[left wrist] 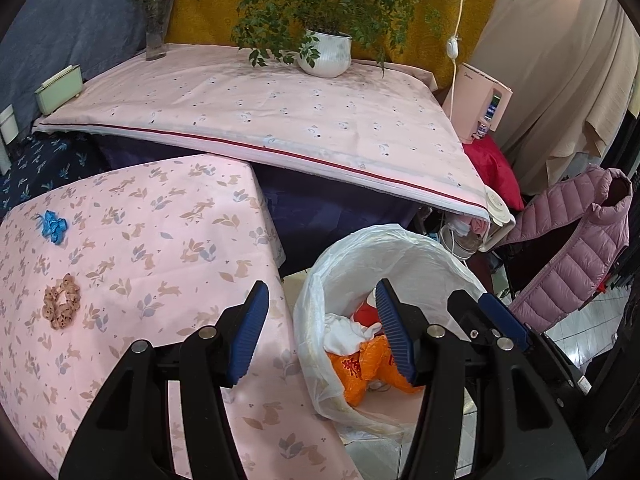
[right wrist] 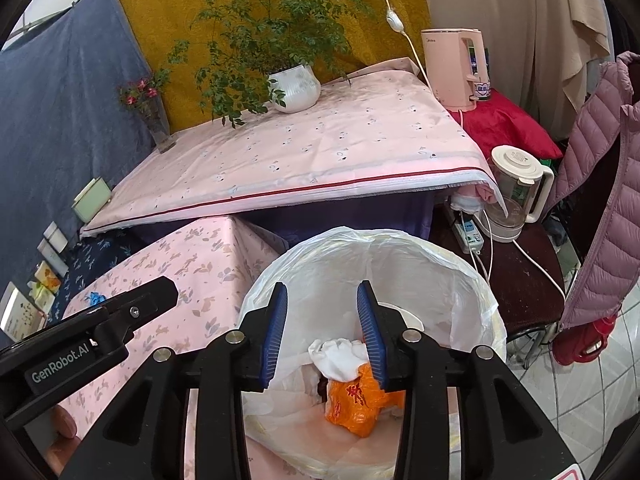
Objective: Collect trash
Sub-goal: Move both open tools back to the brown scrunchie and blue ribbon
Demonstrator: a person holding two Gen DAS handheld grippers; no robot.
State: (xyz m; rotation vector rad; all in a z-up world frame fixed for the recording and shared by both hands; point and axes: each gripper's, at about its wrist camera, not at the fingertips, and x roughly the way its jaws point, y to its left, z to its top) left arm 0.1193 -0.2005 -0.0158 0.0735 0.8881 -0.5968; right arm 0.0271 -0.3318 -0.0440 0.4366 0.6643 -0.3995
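Observation:
A bin lined with a white plastic bag (left wrist: 424,256) (right wrist: 452,280) stands on the floor beside the low table. Inside lie an orange wrapper (left wrist: 360,372) (right wrist: 354,404), white crumpled tissue (left wrist: 344,330) (right wrist: 340,354) and something red (left wrist: 366,312). My left gripper (left wrist: 320,336) is open and empty, over the table edge and the bin's rim. My right gripper (right wrist: 322,332) is open and empty, right above the bin's opening. The left gripper's body (right wrist: 92,332) shows at the left of the right wrist view. A blue scrap (left wrist: 52,226) (right wrist: 96,298) and a tan scrunchie (left wrist: 62,306) lie on the low table.
The low table has a pink rabbit-print cloth (left wrist: 160,240). Behind it a higher pink-covered table (left wrist: 280,112) carries a potted plant (left wrist: 326,54), a flower vase (left wrist: 156,36) and a green box (left wrist: 58,90). A pink kettle (right wrist: 454,68), a white kettle (right wrist: 516,196) and a pink jacket (right wrist: 600,200) stand right.

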